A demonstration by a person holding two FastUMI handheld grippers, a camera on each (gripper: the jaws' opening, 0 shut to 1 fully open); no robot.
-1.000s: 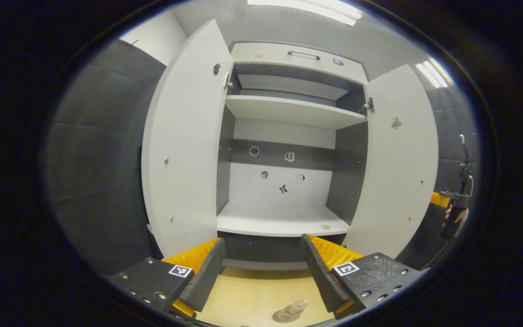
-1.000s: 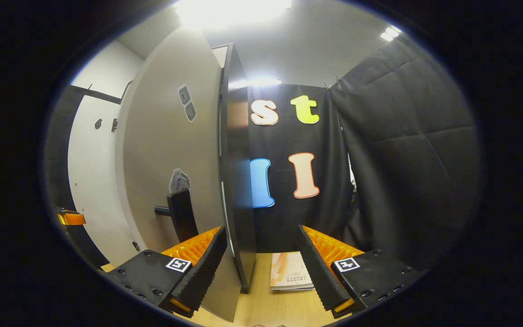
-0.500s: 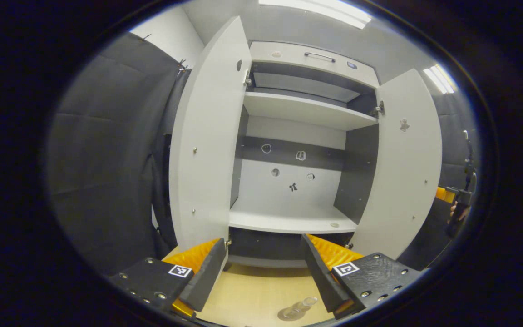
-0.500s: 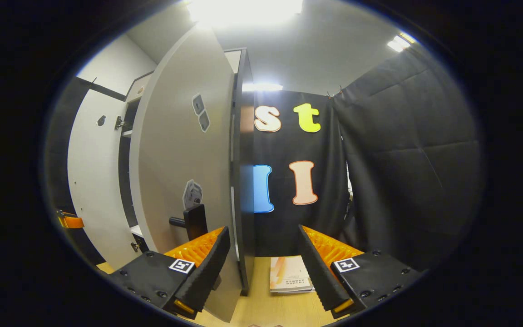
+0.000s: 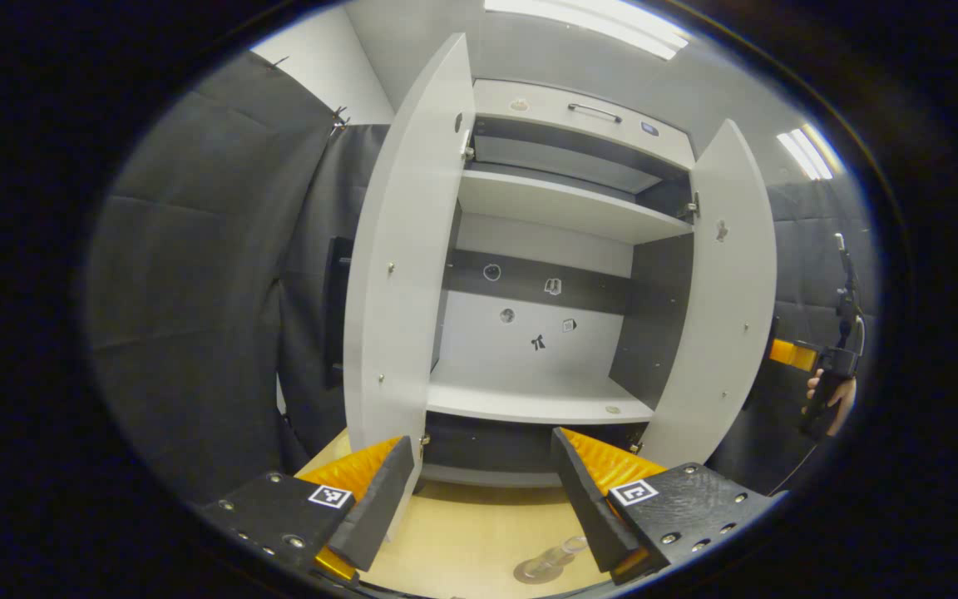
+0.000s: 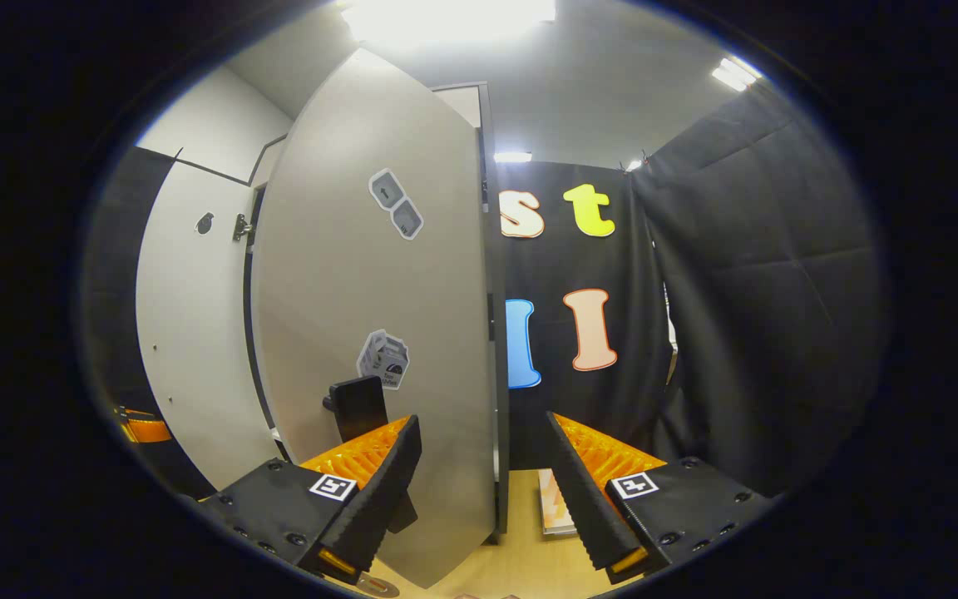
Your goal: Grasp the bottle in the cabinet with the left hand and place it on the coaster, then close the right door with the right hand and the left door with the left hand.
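The bottle (image 5: 556,556) stands on the coaster (image 5: 535,573) on the table (image 5: 462,537), just ahead of the left gripper (image 5: 479,491), whose fingers are spread with nothing between them. Both cabinet doors are ajar; the left door (image 5: 400,274) hangs just beyond its tip.

Right gripper view: the right gripper (image 6: 483,482) is spread too, empty, at the right door (image 6: 379,333), near its dark handle (image 6: 358,405). A stiff, light panel, I'd judge; push flat near the handle.
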